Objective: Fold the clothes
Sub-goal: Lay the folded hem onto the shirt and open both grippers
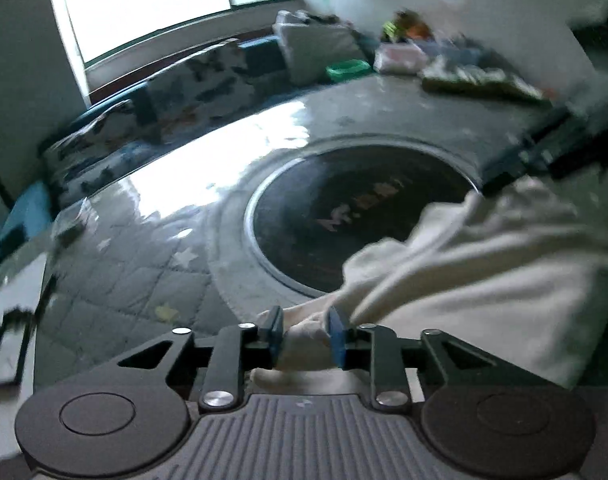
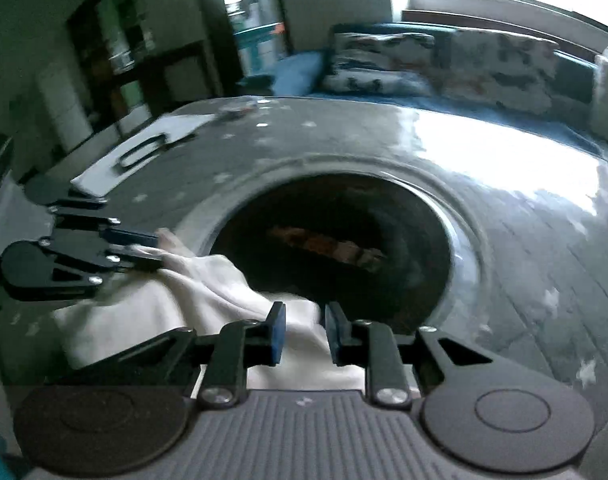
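Since both grippers are already on the same cream garment [image 1: 484, 280], what matters is how the cloth runs between them. From the left gripper [image 1: 306, 334] the fabric stretches away toward about 2 o'clock, up to where the right gripper [image 1: 544, 152] shows as a dark blur at the far end. So the long axis of the piece lies roughly on the line between the two sets of fingers, slung across the near edge of the tabletop [image 1: 175, 264], partly covering the dark round inset [image 1: 344, 224] in the middle.

Left fingers look like they're pinching a bunched edge of cloth, with fabric squeezed between the blue pads. In the right wrist view the right gripper [image 2: 302, 334] has cloth sitting between its fingers too, but there's a visible gap, so I can't tell if it's really clamped or just loosely around it. The left gripper [image 2: 147, 248] shows there at 9 o'clock, gripping the other end.

Garment itself: soft, thickish, off-white, creased into long ridges, no print visible. Looks floppy, so I'd guess it sags if either end lets go.

Further out there's a white board with a handle slot [image 2: 143, 148], patterned cushions [image 2: 500, 68] by the window.
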`<state>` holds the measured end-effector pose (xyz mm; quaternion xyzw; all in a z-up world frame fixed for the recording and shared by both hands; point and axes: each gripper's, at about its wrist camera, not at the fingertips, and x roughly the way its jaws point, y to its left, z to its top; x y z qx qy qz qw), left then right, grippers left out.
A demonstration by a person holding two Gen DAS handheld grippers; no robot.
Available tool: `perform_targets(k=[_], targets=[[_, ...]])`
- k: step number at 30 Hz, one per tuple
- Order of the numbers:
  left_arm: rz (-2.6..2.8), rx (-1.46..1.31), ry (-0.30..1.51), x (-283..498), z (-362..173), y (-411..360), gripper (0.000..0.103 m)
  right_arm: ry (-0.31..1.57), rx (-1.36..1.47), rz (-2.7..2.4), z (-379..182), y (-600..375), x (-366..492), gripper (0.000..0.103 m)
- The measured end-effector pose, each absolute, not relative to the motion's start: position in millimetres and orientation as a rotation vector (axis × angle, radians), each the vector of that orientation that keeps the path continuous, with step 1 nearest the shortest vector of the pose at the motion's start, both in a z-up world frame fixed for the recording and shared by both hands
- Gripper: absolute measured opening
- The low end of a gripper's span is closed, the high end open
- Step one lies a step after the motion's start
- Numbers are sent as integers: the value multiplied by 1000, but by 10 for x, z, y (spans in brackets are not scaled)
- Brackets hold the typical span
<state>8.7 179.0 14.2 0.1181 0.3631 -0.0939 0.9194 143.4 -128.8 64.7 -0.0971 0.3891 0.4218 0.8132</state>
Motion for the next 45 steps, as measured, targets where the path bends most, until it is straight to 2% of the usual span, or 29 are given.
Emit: perform_targets(k=[2,4,7,10,17,20,22,24,32,37,45], targets=[[-145,216,715,37,195,1891,30,835,-186,865,575,-1412,1402,25],[-103,174,708,-21,237,2004,30,835,-163,857,553,-1559,1324,39],[-111,105,695,-107,314,2126,31,841,-125,825,481,-1761,1243,39],[-125,108,697,-196,324,2098,41,846,-70,809,443,-1931,1208,39],[-93,144,762,-120,160,1933,41,810,-51,749,445,-1967,1205,38],[-74,144,755,-112,123,1927,36,795,-126,739,421,-1889,1166,36],[-64,149,751,-116,115,1919,36,775,-185,723,427,-1848,1130,15],[-33,167,743,-108,105,1914,36,750,-237,691,435,-1814,1122,4],[-70,129,713,-140,237,1813,34,693,-317,658,482,-1687,1073,5],[-123,106,688,-179,349,1705,34,707,-211,803,628,-1482,1012,7],[-188,150,757,117,108,1316,36,743,-210,874,416,-1002,1093,8]])
